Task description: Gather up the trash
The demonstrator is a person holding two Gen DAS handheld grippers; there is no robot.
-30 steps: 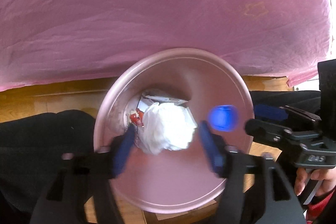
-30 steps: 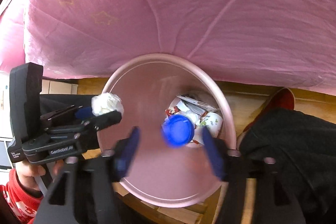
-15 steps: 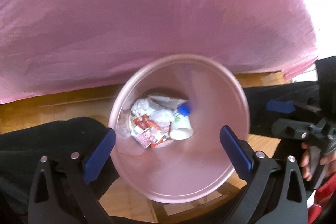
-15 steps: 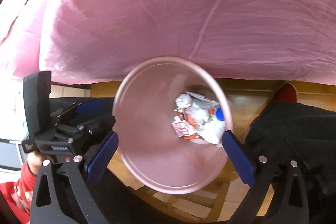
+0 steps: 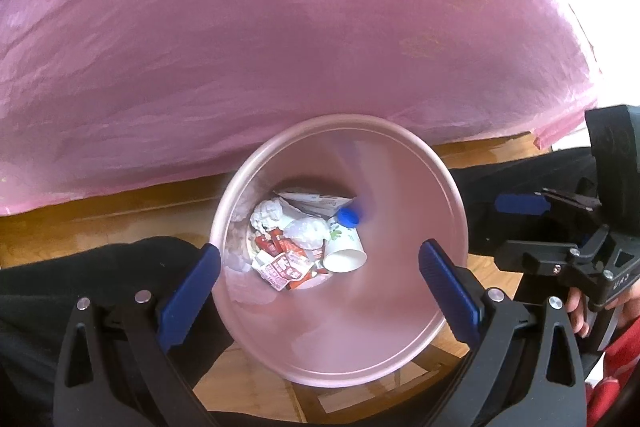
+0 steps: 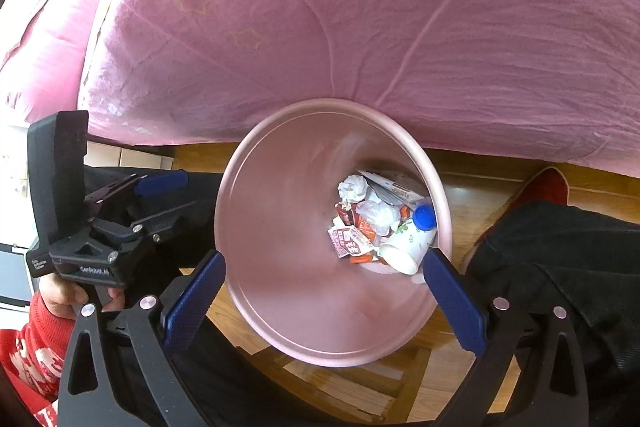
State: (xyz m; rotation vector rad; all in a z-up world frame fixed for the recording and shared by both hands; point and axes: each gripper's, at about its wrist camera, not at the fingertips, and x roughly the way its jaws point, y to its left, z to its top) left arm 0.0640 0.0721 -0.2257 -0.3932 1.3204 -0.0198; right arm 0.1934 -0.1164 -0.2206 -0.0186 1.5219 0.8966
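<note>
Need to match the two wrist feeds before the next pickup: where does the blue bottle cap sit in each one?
Left wrist: blue bottle cap lies at the bottom of the pink bin, right of the picture's centre, above the paper cup.
Right wrist: the cap sits against the bin's right wall, right of centre.
Shared landmark: the crumpled white paper ball, left of the cap in both.

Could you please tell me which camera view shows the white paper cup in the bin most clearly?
The left wrist view: the paper cup lies open-mouthed and unobstructed at the bottom of the pink bin. In the right wrist view the cup sits by the bin wall, close beside the right claw's blue pad.
</note>
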